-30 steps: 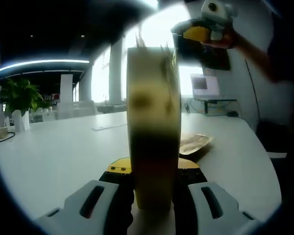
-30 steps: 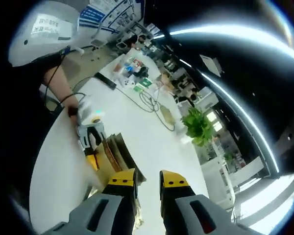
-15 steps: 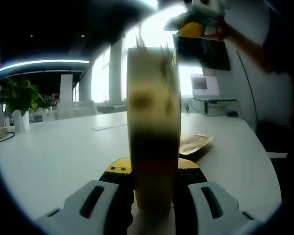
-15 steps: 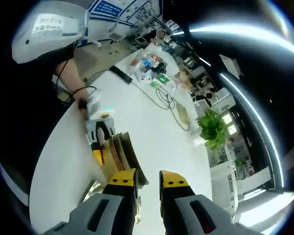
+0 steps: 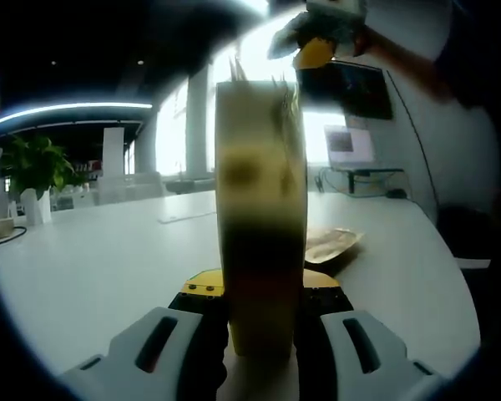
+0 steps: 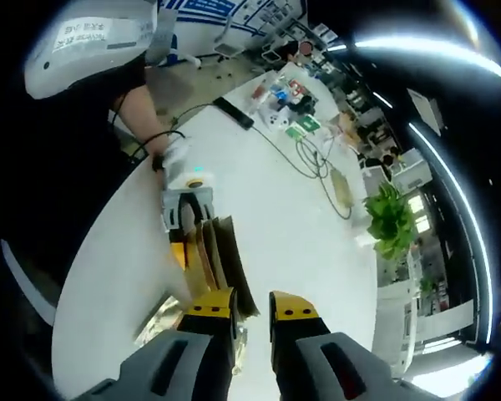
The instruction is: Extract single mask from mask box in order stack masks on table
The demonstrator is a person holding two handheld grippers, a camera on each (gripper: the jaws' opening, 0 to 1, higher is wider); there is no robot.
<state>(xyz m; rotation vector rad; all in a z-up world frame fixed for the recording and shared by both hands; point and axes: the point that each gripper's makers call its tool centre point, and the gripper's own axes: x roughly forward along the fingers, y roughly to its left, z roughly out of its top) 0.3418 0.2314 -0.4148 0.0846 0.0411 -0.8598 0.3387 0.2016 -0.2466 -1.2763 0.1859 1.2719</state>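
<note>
Left gripper view looks straight along the left gripper [image 5: 263, 330], whose yellow-tipped jaws are closed on the tall, narrow, tan cardboard mask box [image 5: 261, 217] standing upright at the centre of the frame, its open top edge ragged. Behind it, the white counter [image 5: 108, 259] runs back toward a green potted plant [image 5: 32, 163] at the left, and a crinkled tan packet [image 5: 332, 245], probably a mask already laid down, lies on the counter just right of the box. At the upper right of this frame the right gripper [image 5: 317, 38] hangs well above the box. Right gripper view looks down from there: its own jaws stand narrowly apart with nothing between them, and the box sits just above their tips, pinched by the other gripper, with the packet at the lower left. The step in hand appears to be the reach for the next mask. To do it well, the left gripper should keep the box steady and upright while the right descends onto the open top, nips a single edge only, then draws straight up so neighbours stay inside.
</note>
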